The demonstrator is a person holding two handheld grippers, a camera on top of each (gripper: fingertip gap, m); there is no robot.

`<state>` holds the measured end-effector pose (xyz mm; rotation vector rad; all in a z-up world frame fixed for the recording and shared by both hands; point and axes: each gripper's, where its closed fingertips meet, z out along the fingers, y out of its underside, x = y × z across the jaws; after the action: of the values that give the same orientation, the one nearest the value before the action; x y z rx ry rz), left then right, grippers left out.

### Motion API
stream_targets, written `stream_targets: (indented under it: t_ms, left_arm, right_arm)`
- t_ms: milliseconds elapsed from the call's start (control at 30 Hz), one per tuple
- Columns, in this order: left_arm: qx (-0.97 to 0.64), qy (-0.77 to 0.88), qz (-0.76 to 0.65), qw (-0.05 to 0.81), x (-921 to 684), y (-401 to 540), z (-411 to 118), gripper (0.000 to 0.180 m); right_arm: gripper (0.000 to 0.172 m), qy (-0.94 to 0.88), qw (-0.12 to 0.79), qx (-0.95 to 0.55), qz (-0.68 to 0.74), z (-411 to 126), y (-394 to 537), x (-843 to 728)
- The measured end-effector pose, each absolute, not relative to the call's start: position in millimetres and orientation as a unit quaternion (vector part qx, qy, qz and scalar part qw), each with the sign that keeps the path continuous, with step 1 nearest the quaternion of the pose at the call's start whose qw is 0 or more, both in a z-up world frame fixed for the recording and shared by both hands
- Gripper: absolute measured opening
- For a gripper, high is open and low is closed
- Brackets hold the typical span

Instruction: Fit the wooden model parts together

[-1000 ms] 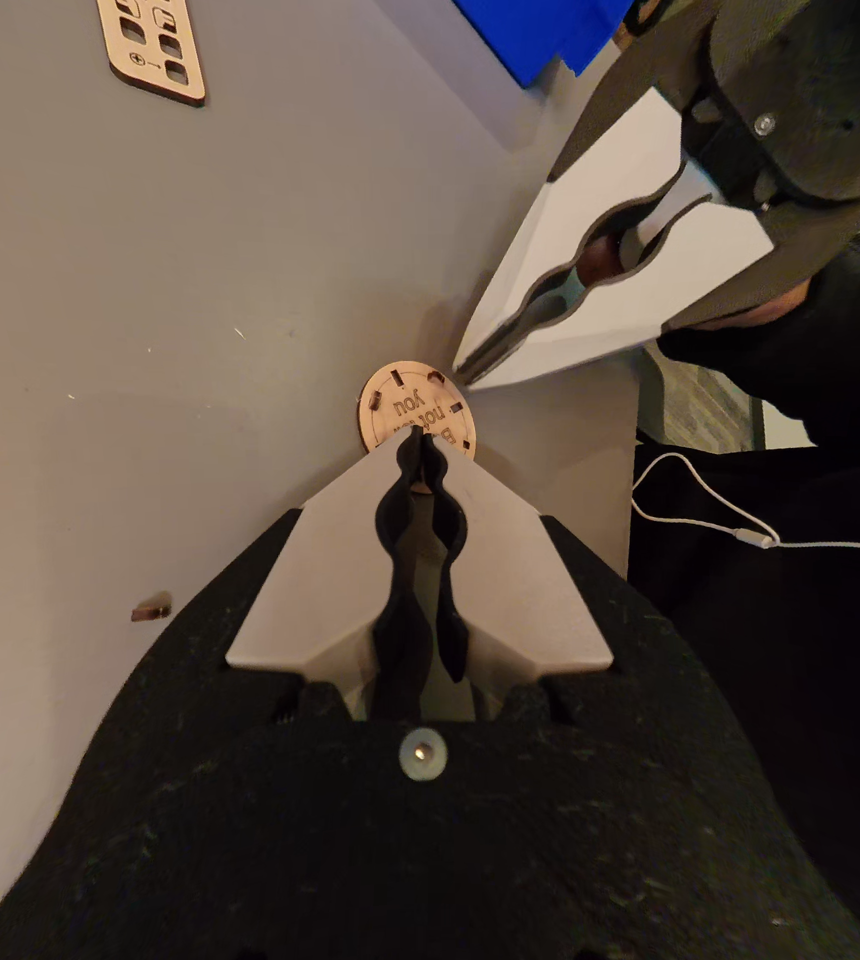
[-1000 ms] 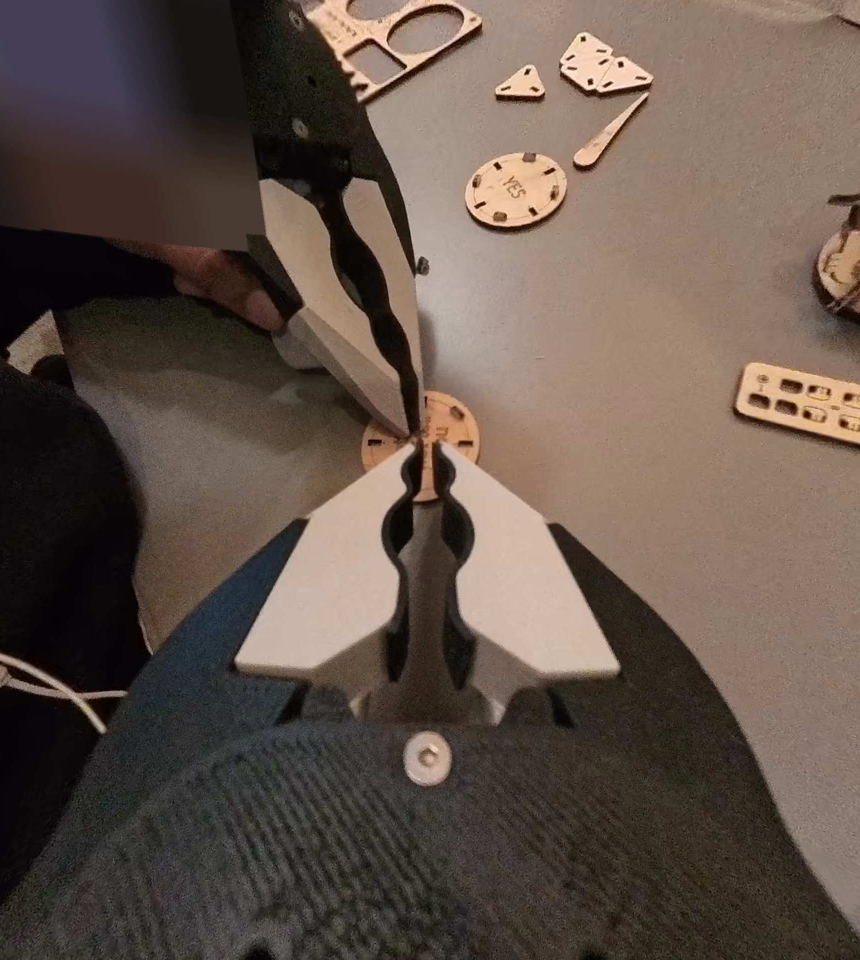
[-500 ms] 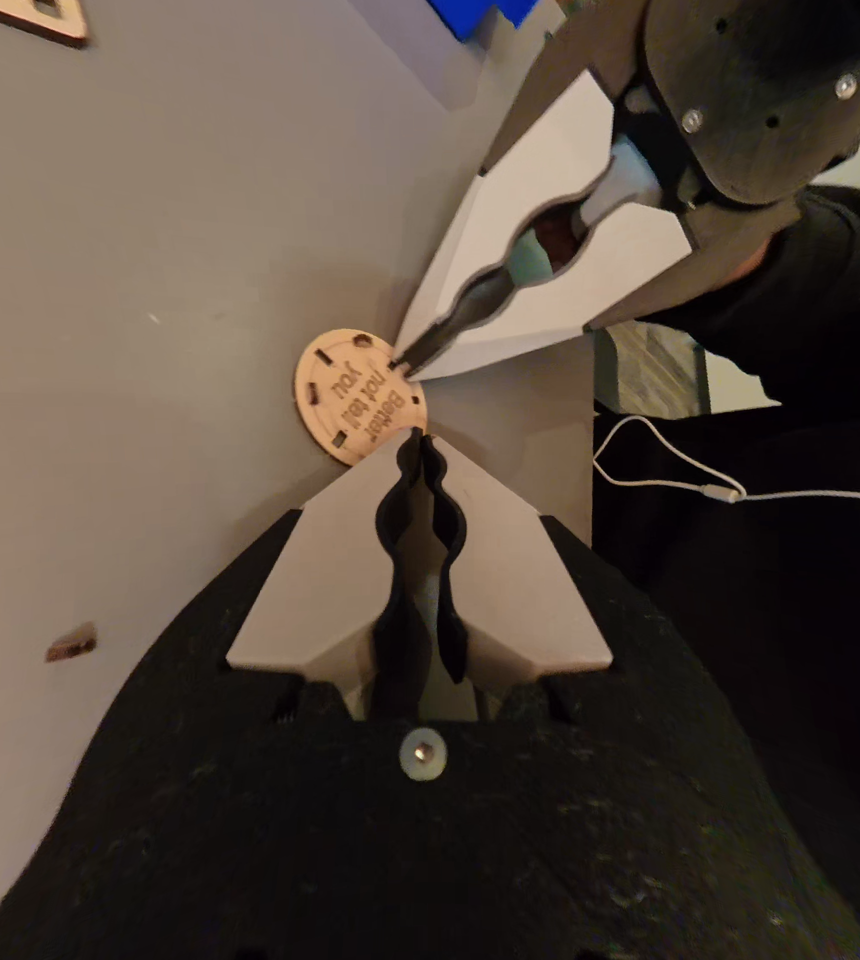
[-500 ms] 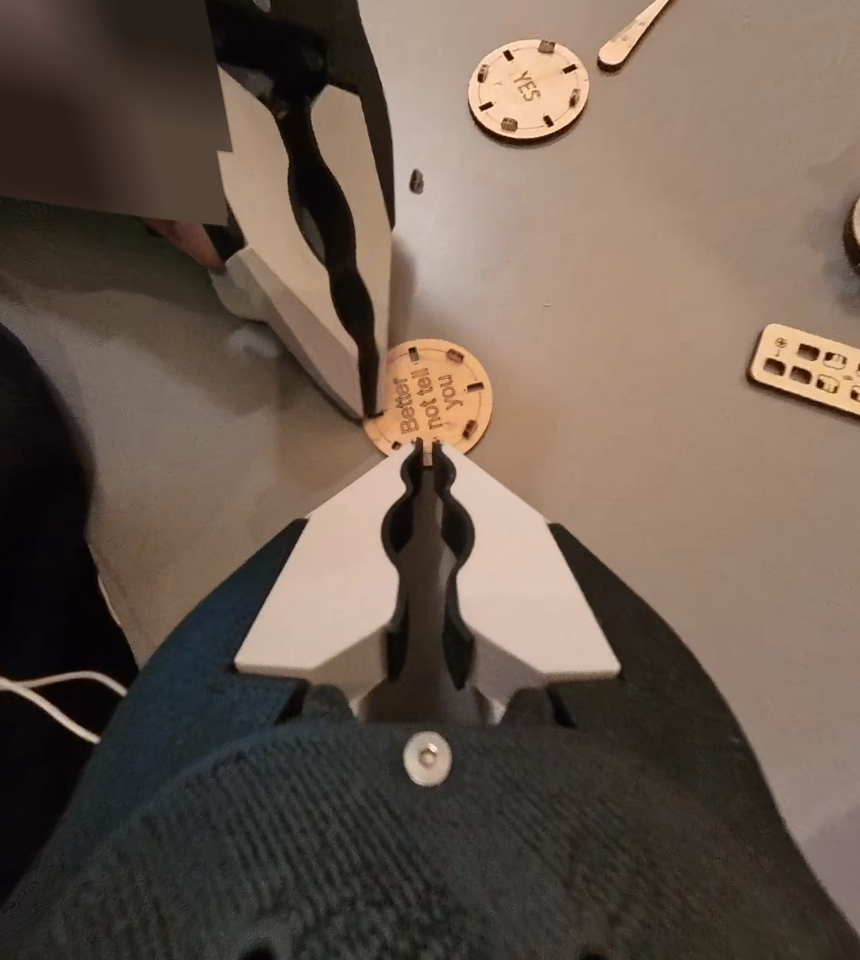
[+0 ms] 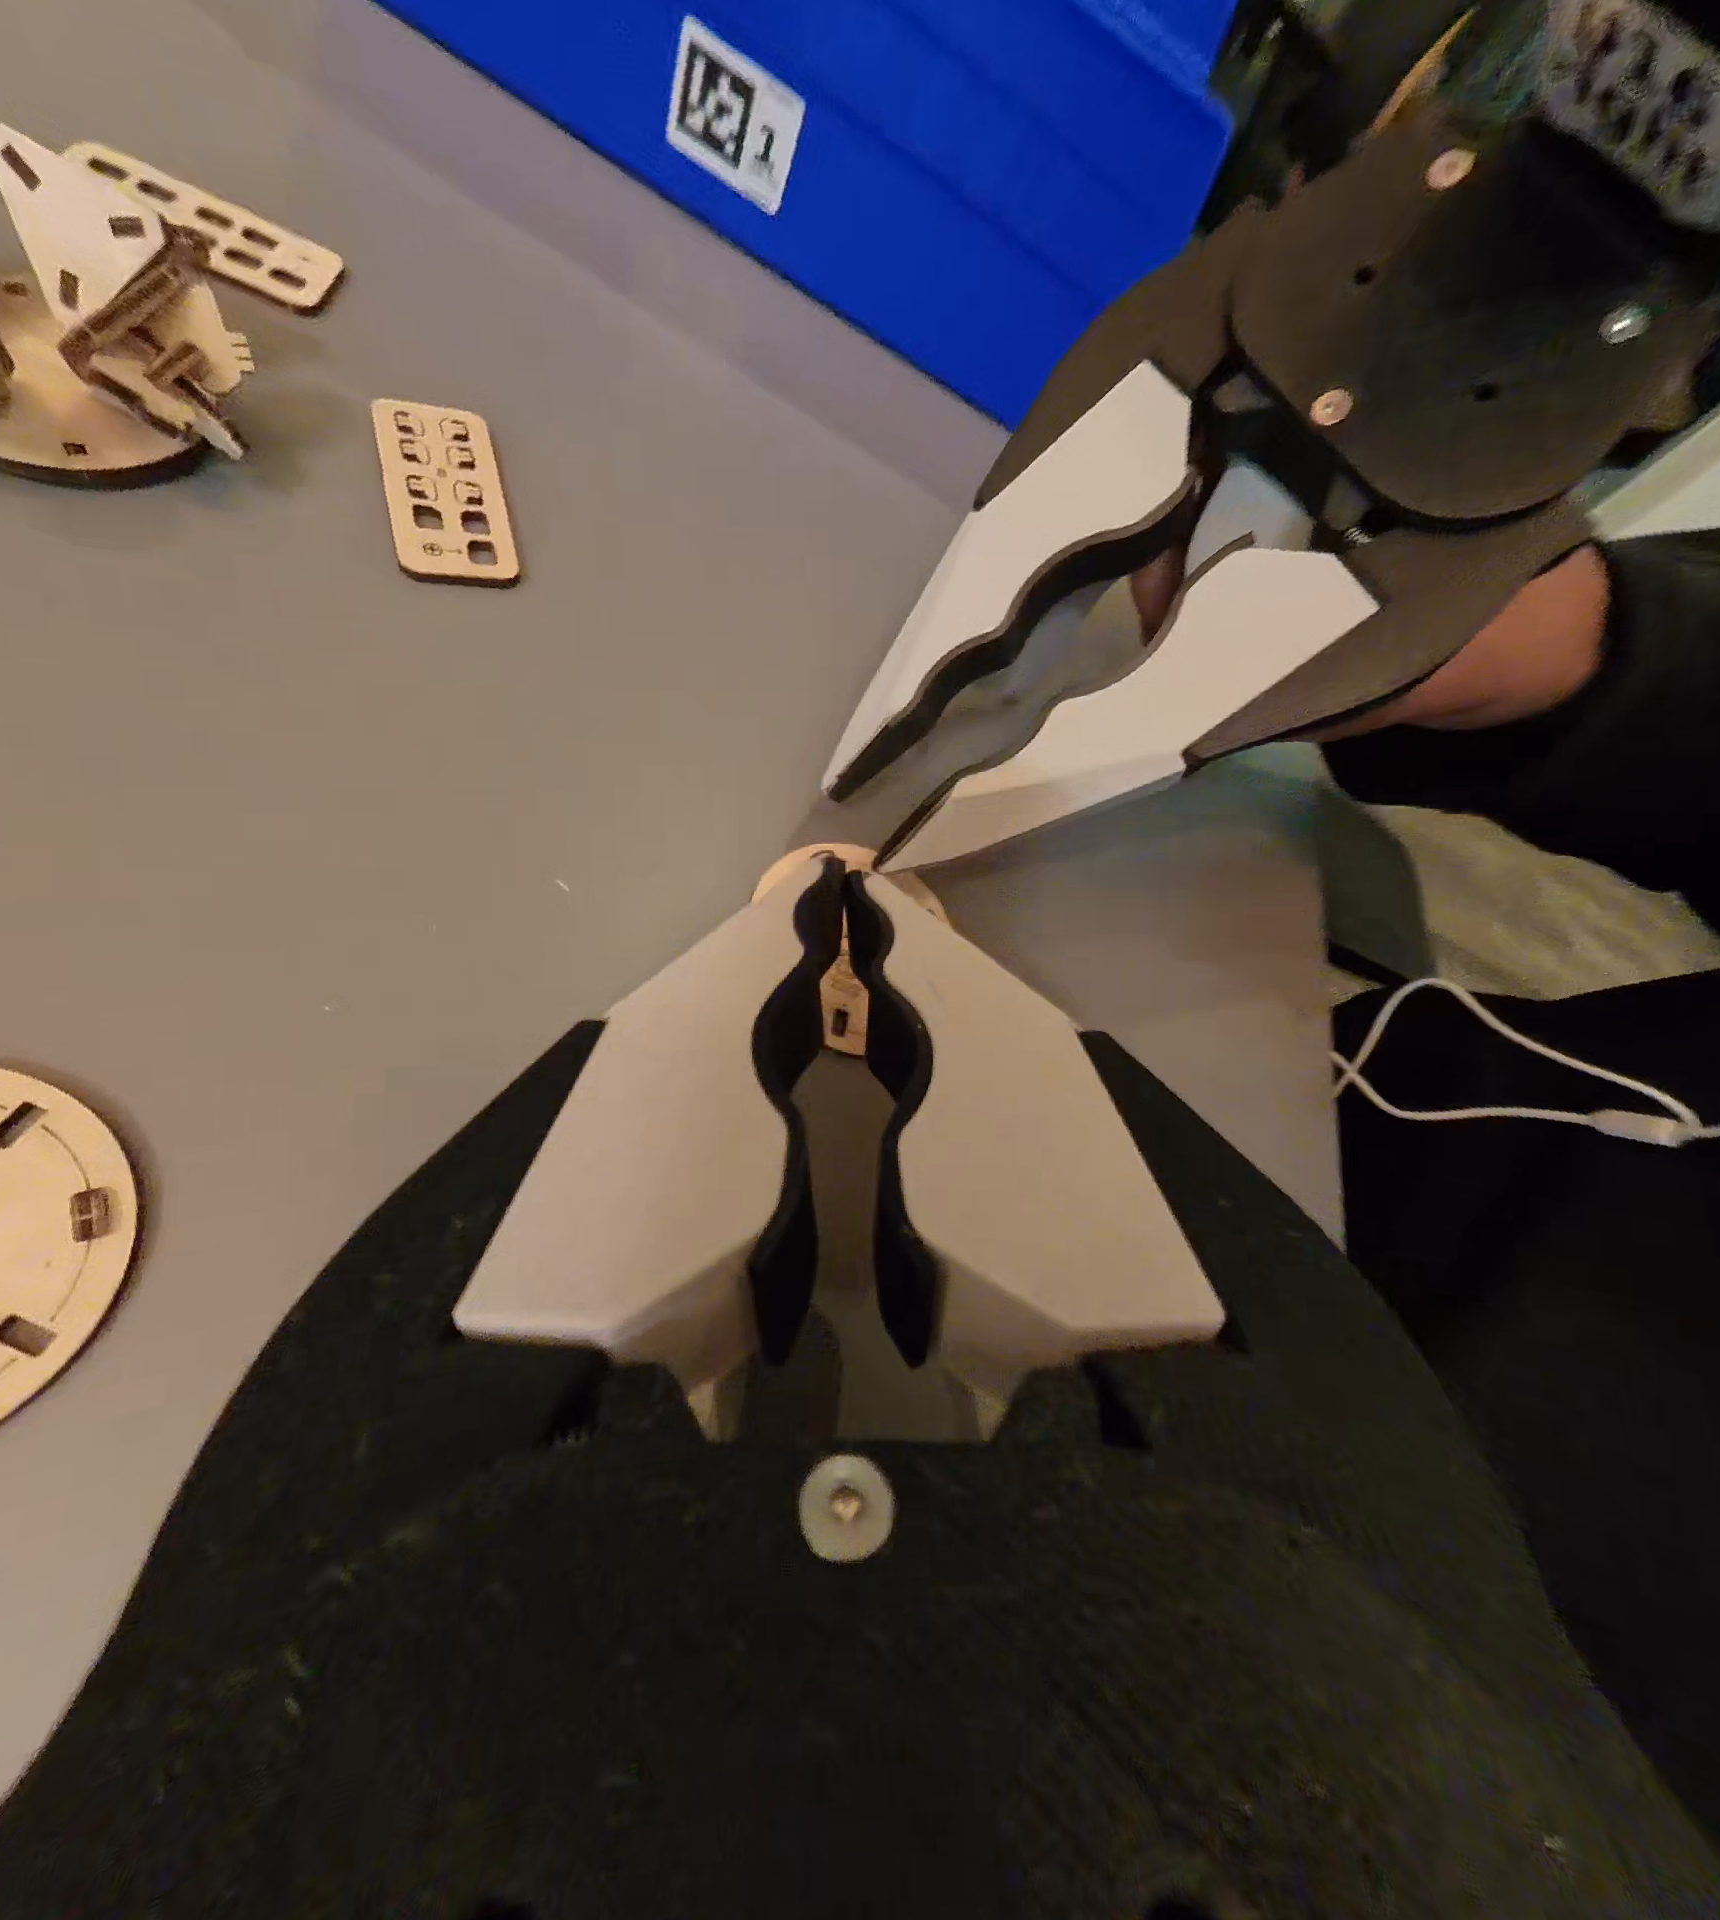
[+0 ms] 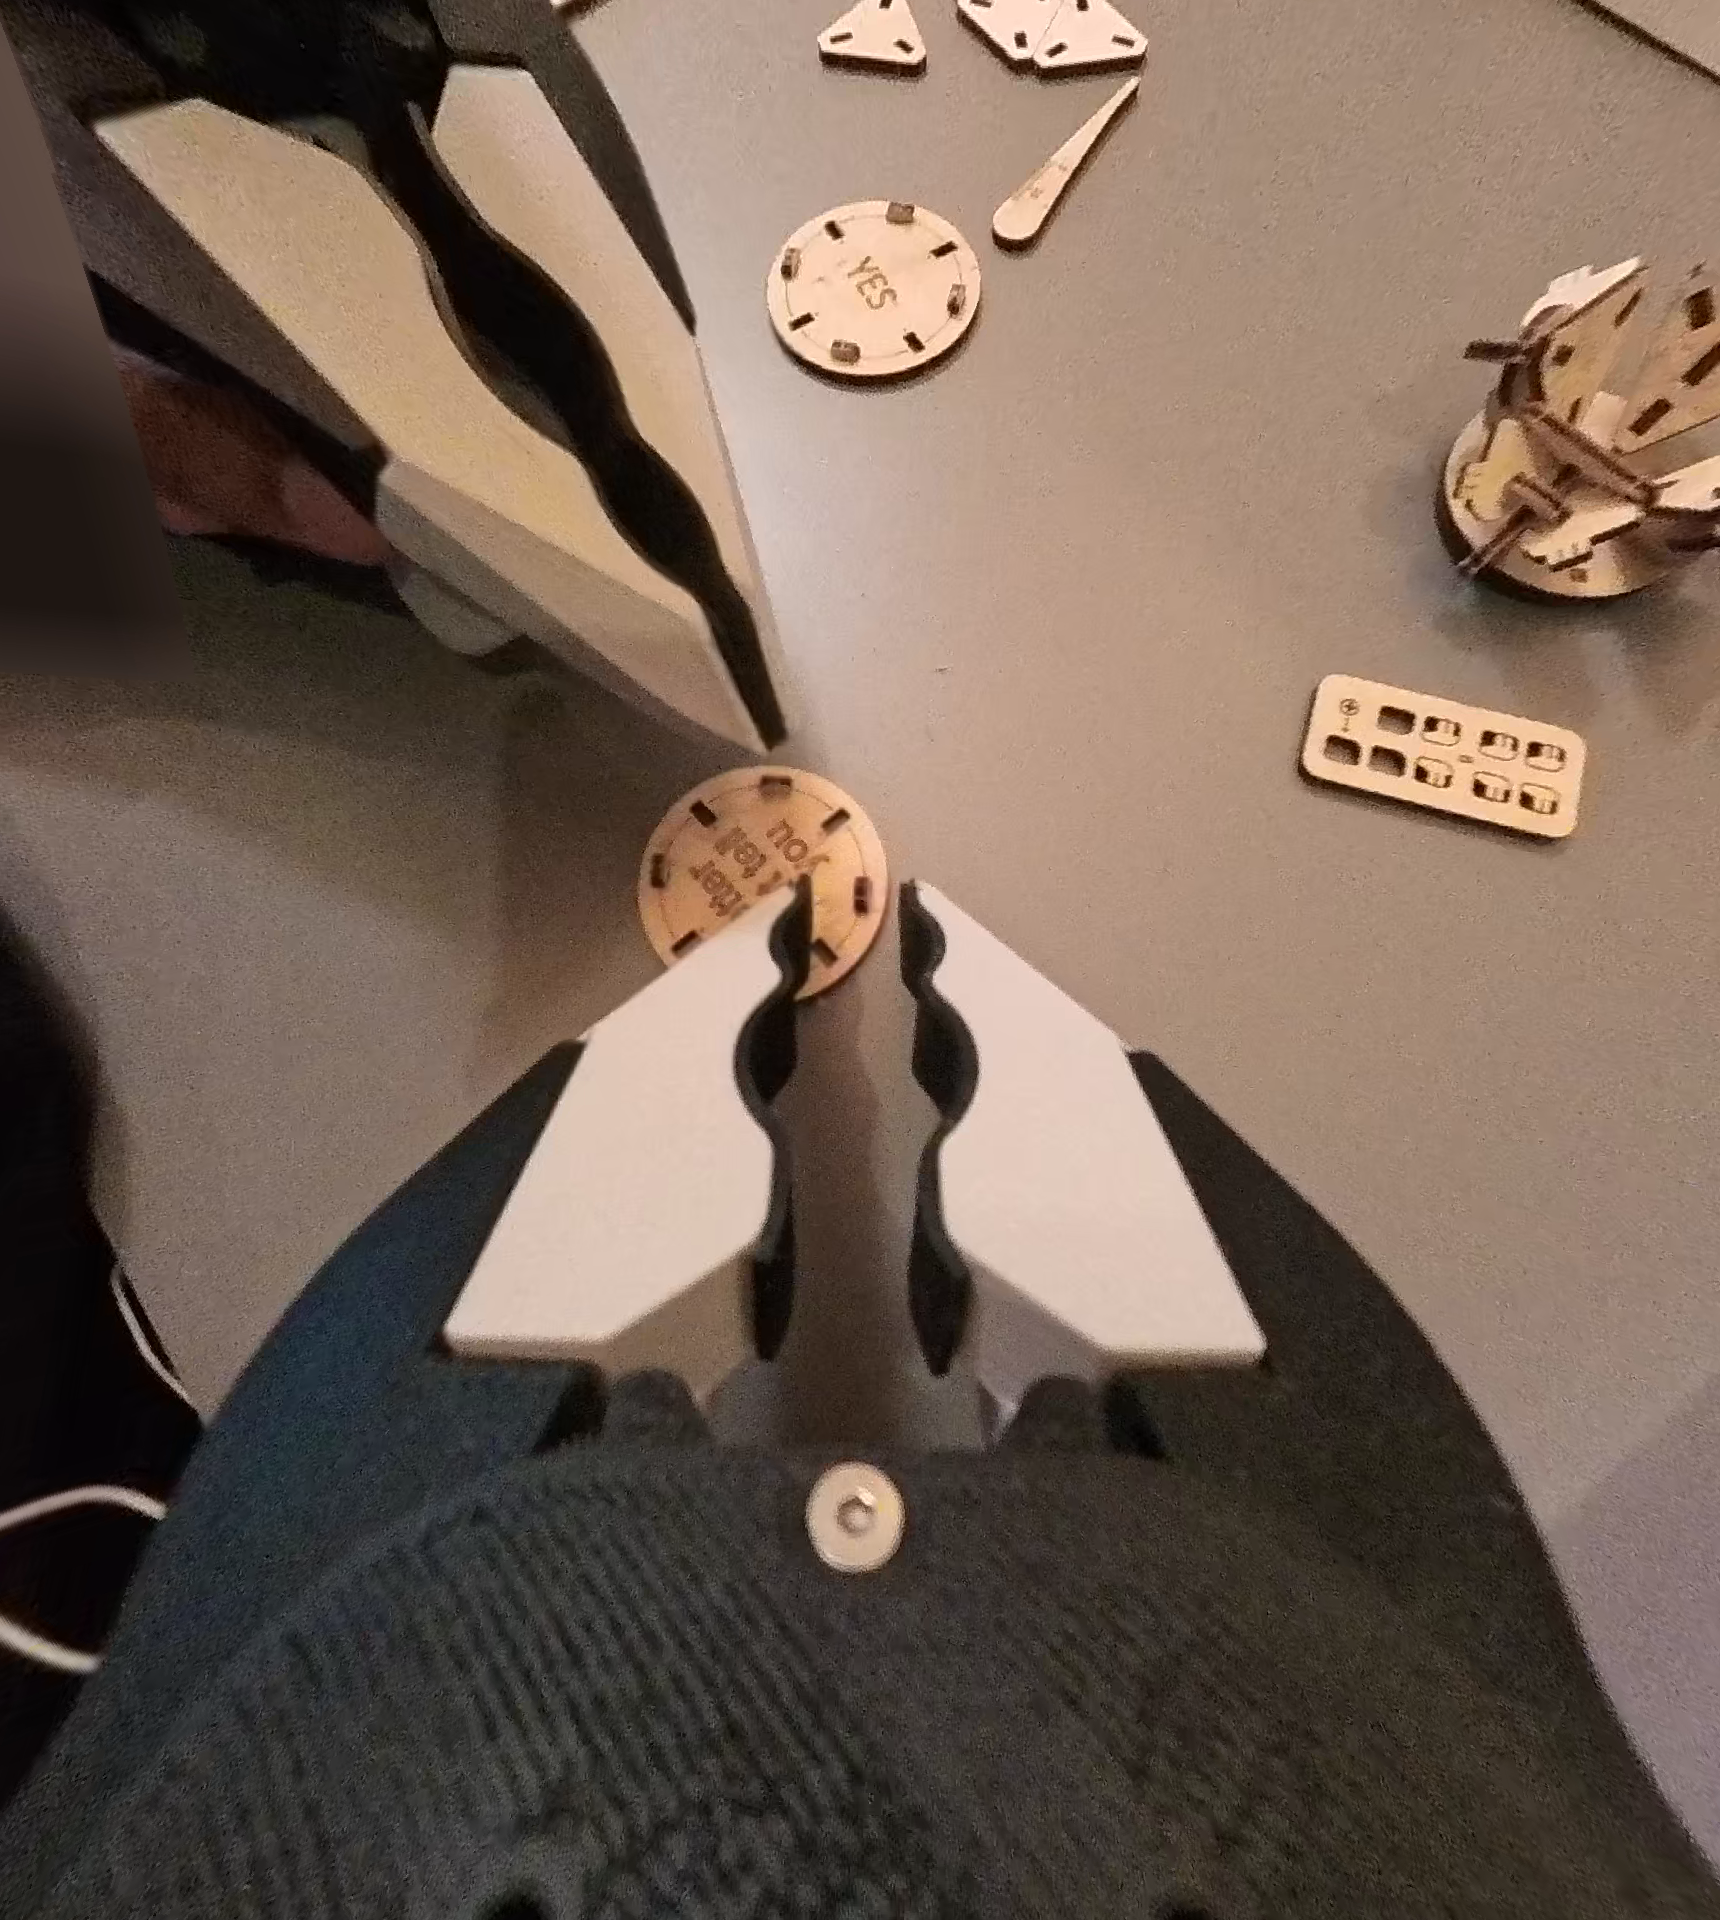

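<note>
Your left tongs (image 5: 843, 878) are shut with nothing between them, tips over the small wooden disc (image 6: 762, 883) at frame centre on the table (image 6: 1147, 623). Your right tongs (image 6: 854, 902) stand narrowly parted, empty; keep them low beside the disc's edge.

Under me runs a plain grey tabletop (image 5: 336, 790), dimly and warmly lit. A blue box (image 5: 939, 187) stands along its far edge; beyond that, possibly floor, too blurred to call.
</note>
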<state>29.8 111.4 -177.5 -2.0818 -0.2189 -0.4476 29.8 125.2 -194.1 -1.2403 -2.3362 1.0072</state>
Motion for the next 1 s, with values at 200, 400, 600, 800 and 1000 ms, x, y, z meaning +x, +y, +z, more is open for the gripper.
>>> stream_targets:
  t_ms: [200, 400, 600, 800, 1000]
  left_arm:
    - [-0.888, -0.095, -0.137, 0.429, 28.5, 117.6, -196.5, 0.000]
    - [-0.888, -0.101, -0.163, 0.418, 30.4, 118.0, -199.7, 0.000]
    - [-0.899, -0.098, -0.158, 0.397, 31.8, 119.8, -206.8, 0.000]
    - [-0.900, -0.099, -0.152, 0.397, 31.1, 120.4, -207.2, 0.000]
    - [-0.901, -0.098, -0.148, 0.397, 31.0, 120.5, -207.3, 0.000]
  right_arm:
    - [0.011, -0.807, 0.143, -0.444, 0.362, -197.8, 123.5, 26.5]
    - [0.006, -0.802, 0.136, -0.456, 0.362, -203.6, 122.0, 24.7]
    - [0.003, -0.797, 0.123, -0.458, 0.374, -205.4, 122.0, 24.6]
    - [0.001, -0.817, 0.163, -0.429, 0.349, -204.9, 123.4, 22.8]
    - [0.001, -0.831, 0.201, -0.406, 0.323, -204.8, 124.5, 22.3]
